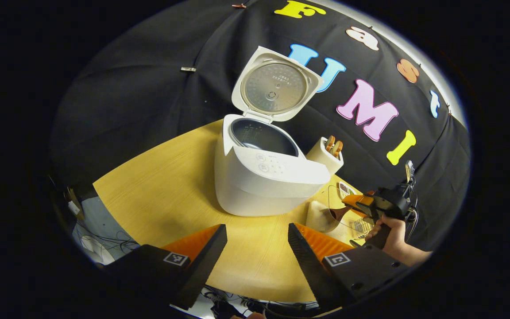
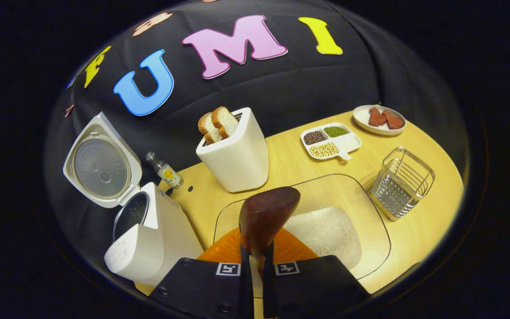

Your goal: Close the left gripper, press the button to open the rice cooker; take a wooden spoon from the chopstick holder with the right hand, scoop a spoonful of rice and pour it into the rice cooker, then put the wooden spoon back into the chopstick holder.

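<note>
At the bottom centre of the right gripper view, the right gripper (image 2: 257, 261) has its jaws drawn close on the handle of the spoon (image 2: 266, 215), whose dark, smooth bowl rises mid-frame. The spoon looks light and rigid; polished wood may twist between the pads, so a hold low on the handle, kept level once loaded, seems wisest. Just behind it lies the clear tray (image 2: 372, 217), a shallow rounded rectangle with a heap of white rice (image 2: 326, 232) at lower centre; the grains will be loose and apt to spill off a tilted bowl. To the right stands the wire holder (image 2: 401, 182), shiny, open-topped and probably light enough to shift when the spoon goes back. At the lower left is the cooker (image 2: 148, 248), glossy white plastic, lid raised.

At the bottom of the left gripper view, the left gripper (image 1: 257, 246) holds its jaws wide apart, empty, above the pale wood-grain table (image 1: 157, 186). Beyond, at centre, the cooker (image 1: 264, 177) shows its dark inner pot and metal-lined lid. Farther back in the right gripper view stand a white toaster (image 2: 237, 155) with bread and a divided dish (image 2: 331, 141) of beans.
</note>
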Demonstrator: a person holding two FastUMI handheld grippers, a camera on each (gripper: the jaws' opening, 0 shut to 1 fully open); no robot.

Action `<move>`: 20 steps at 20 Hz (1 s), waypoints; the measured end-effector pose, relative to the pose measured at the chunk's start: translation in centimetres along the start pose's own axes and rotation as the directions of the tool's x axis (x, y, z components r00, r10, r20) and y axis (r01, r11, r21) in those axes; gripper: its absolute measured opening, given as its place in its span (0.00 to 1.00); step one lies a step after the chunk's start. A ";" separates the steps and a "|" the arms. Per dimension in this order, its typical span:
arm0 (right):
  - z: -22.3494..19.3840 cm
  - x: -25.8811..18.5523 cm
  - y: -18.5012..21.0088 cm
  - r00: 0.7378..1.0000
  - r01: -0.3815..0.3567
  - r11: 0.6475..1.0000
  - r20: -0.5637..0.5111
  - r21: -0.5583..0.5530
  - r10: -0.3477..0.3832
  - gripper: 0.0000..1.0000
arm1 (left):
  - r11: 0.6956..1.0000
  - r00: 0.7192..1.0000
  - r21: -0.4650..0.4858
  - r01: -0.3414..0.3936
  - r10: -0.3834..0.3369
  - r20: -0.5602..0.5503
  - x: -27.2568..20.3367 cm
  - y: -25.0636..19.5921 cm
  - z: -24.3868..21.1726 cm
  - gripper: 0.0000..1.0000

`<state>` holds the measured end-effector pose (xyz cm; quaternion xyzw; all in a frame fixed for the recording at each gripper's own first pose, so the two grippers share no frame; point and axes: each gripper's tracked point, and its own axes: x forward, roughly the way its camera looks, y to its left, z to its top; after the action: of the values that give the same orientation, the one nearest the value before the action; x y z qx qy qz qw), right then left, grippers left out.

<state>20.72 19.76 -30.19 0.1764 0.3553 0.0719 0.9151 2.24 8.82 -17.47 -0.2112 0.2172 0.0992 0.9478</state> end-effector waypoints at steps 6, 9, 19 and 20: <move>1.4 -1.2 -1.3 1.000 -0.013 0.977 -0.014 0.211 0.016 0.13 | 0.999 1.000 0.027 0.025 -0.025 0.000 -0.6 -0.1 0.1 0.96; 2.9 -2.6 -3.6 1.000 0.014 0.957 0.018 0.291 -0.020 0.13 | 0.997 0.999 0.058 0.055 -0.054 -0.007 -0.9 -0.2 0.1 0.96; 7.3 -6.6 -8.0 0.993 0.045 0.873 0.076 0.485 -0.093 0.13 | 0.992 0.996 0.085 0.091 -0.093 0.012 -1.2 0.1 0.5 0.96; 7.8 -6.9 -7.8 0.992 0.042 0.863 0.078 0.504 -0.094 0.13 | 0.993 0.996 0.078 0.089 -0.090 0.013 -1.3 0.2 0.5 0.96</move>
<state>20.96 8.58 -23.42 0.3987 0.3215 -0.0643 0.8565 1.27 9.08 -16.56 -0.1831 0.2033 0.0498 0.9606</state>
